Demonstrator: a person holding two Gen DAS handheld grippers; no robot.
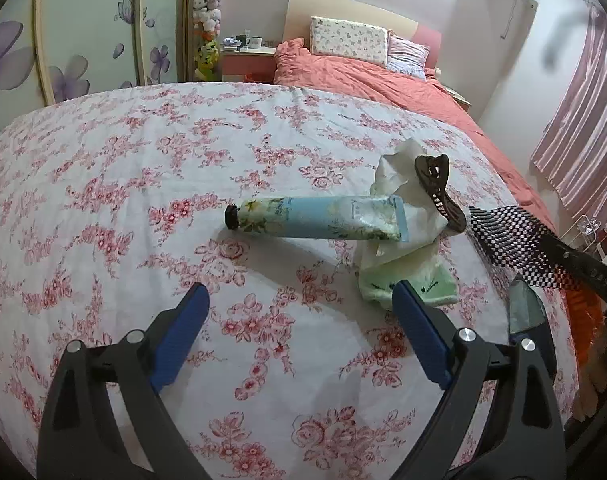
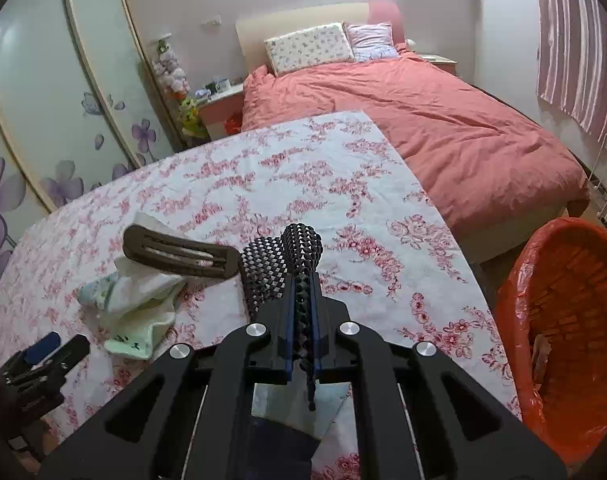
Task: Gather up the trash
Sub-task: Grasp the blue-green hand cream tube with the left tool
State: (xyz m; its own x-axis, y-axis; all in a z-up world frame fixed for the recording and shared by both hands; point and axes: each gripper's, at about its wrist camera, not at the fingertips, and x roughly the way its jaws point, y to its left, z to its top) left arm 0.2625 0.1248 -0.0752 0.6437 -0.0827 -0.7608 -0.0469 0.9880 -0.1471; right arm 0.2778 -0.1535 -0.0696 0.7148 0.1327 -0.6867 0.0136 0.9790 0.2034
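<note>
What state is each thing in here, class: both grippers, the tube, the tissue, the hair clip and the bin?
Left gripper: jaws open, empty, above the cloth.
Right gripper: jaws shut on a black mesh item.
Cream tube: capped, lying flat, tail end on the tissue.
Tissue: crumpled, on the table.
Hair clip: resting on the tissue.
Orange bin: lined, open.

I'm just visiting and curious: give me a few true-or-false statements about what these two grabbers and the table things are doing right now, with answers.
1. The right gripper is clamped on a black mesh item. True.
2. The left gripper is holding the cream tube. False: it is open, short of the tube.
3. The tube lies partly on crumpled tissue. True.
4. The orange bin stands on the table. False: it stands beside the floral tablecloth.
</note>
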